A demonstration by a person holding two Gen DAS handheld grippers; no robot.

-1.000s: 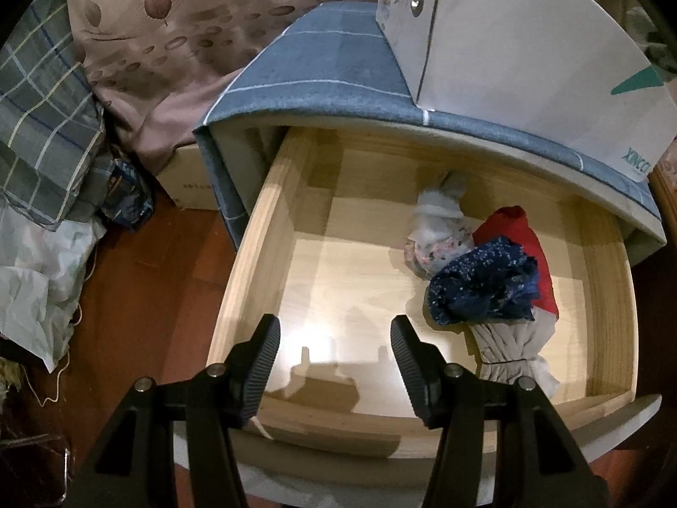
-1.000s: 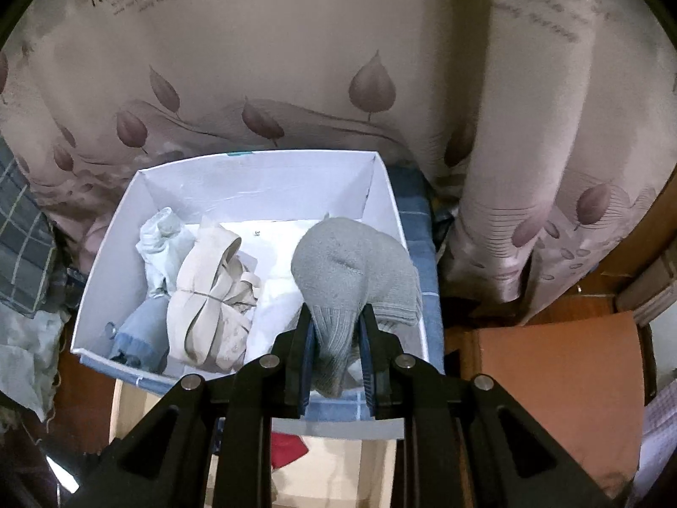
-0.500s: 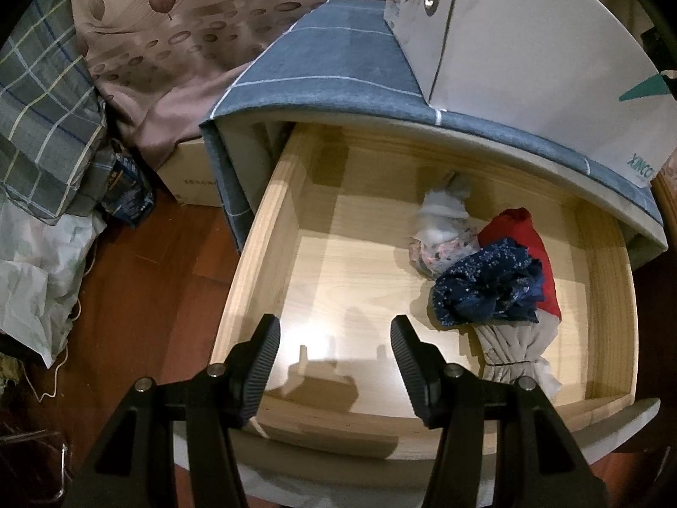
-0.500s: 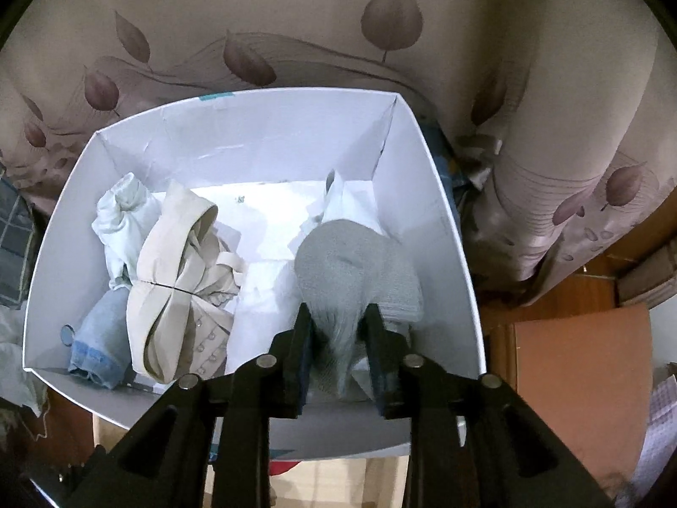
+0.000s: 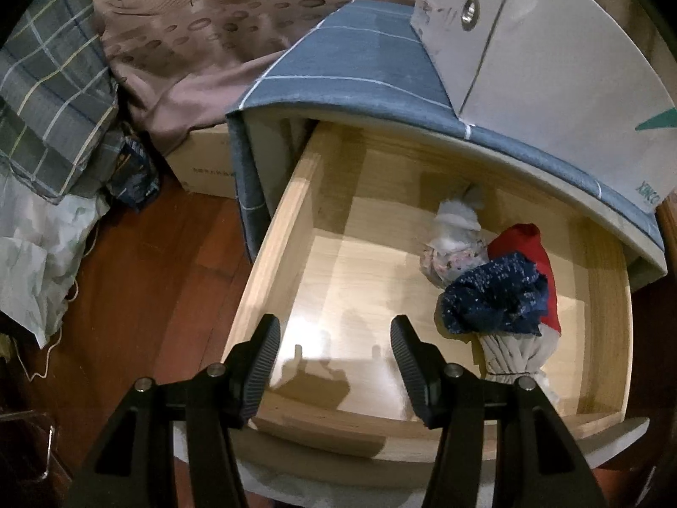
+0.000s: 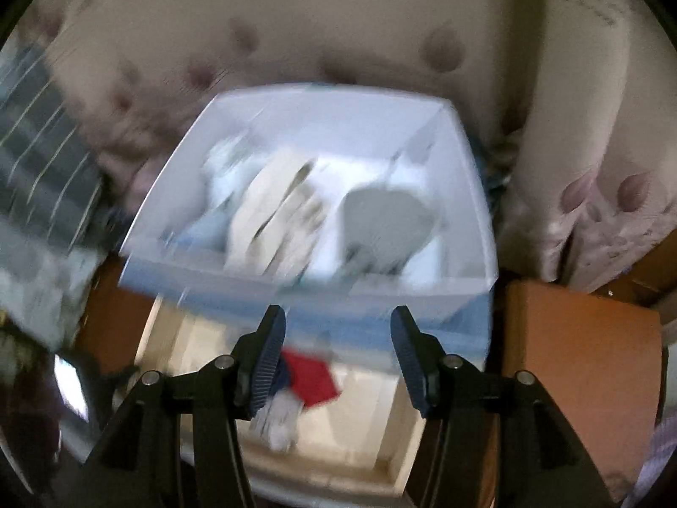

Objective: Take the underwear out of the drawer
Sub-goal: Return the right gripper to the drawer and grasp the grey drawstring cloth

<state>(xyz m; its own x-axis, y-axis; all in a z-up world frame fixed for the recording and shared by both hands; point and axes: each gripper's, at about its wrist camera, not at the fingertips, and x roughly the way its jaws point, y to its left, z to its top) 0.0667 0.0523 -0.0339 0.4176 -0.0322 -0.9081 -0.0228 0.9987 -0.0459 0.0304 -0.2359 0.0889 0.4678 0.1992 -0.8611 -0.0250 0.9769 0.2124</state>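
The right tongs [image 6: 334,355] have just been opening and stand apart, empty, the grey rolled garment [image 6: 385,220] lying released in the white box [image 6: 296,283]. The left tongs [image 5: 334,364] hang apart, empty, over the open wooden drawer [image 5: 275,262]. The remaining rolled underwear bundles [image 5: 495,292] lie right of them, long axes front to back; the left hand seems nearer.
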